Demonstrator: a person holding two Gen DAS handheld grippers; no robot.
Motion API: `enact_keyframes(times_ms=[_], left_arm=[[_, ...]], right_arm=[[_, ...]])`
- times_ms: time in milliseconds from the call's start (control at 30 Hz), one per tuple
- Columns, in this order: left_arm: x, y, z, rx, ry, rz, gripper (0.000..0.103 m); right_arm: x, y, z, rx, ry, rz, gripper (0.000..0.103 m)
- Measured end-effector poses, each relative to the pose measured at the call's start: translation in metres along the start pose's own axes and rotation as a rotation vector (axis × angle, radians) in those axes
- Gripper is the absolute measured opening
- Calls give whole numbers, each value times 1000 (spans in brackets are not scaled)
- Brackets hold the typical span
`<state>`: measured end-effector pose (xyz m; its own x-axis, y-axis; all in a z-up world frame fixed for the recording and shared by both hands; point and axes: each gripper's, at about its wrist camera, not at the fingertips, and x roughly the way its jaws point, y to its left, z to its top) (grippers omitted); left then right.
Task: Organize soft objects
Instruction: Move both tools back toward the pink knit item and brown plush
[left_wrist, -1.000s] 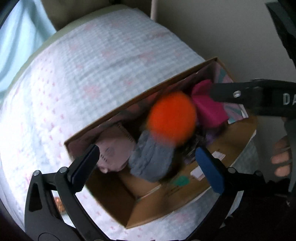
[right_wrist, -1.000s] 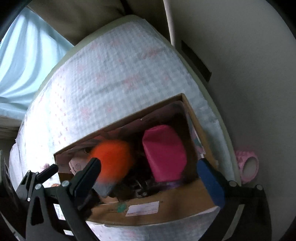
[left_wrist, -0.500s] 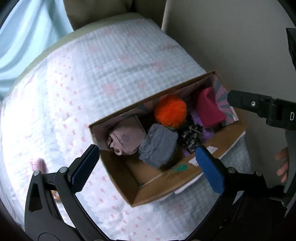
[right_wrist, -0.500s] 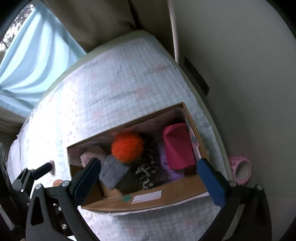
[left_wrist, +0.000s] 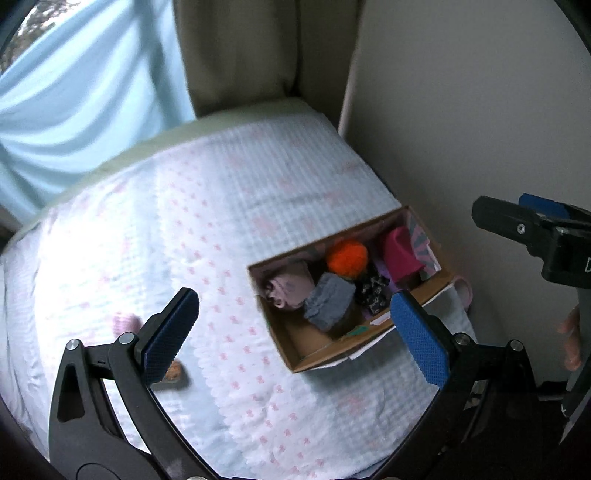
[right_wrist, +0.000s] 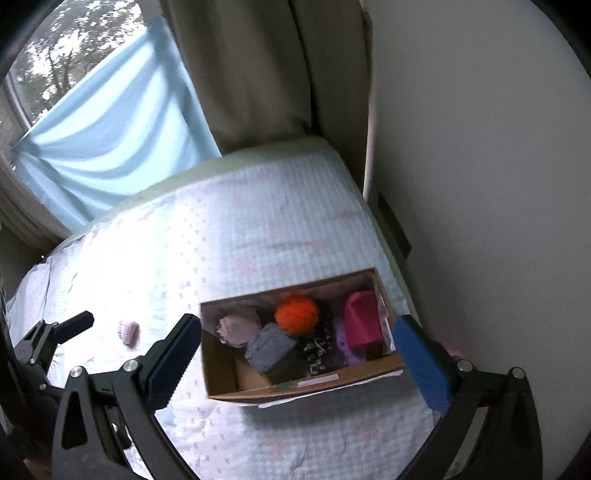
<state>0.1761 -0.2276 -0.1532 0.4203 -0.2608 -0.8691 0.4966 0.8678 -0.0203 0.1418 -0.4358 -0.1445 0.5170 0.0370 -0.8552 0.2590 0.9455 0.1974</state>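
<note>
Cardboard box (right_wrist: 295, 387) of soft objects, long axis across the bed (right_wrist: 258, 221); both claws wide open, empty.

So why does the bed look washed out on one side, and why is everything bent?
Left wrist view: window light blows out the bedspread at left, the cardboard box stays readable, and the small pink object is soft. Right wrist view: same glare at left, and the fisheye lens bows the curtain and wall.
</note>
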Motion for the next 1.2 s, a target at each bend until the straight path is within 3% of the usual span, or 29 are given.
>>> enact_keyframes(times_ms=[367, 600, 900, 1200], left_arm=[[-123, 32, -20, -87, -223, 102, 103], [-166, 48, -45, -141, -295, 135, 103], [-184, 77, -66, -201, -312, 185, 103], [-172, 139, -87, -304, -259, 267, 103]], right_arm=[[-103, 53, -17, -119, -157, -45, 103], [-137, 69, -30, -124, -232, -35, 103], [-142, 94, -35, -163, -261, 35, 103], [-96, 142, -33, -258, -195, 133, 103]])
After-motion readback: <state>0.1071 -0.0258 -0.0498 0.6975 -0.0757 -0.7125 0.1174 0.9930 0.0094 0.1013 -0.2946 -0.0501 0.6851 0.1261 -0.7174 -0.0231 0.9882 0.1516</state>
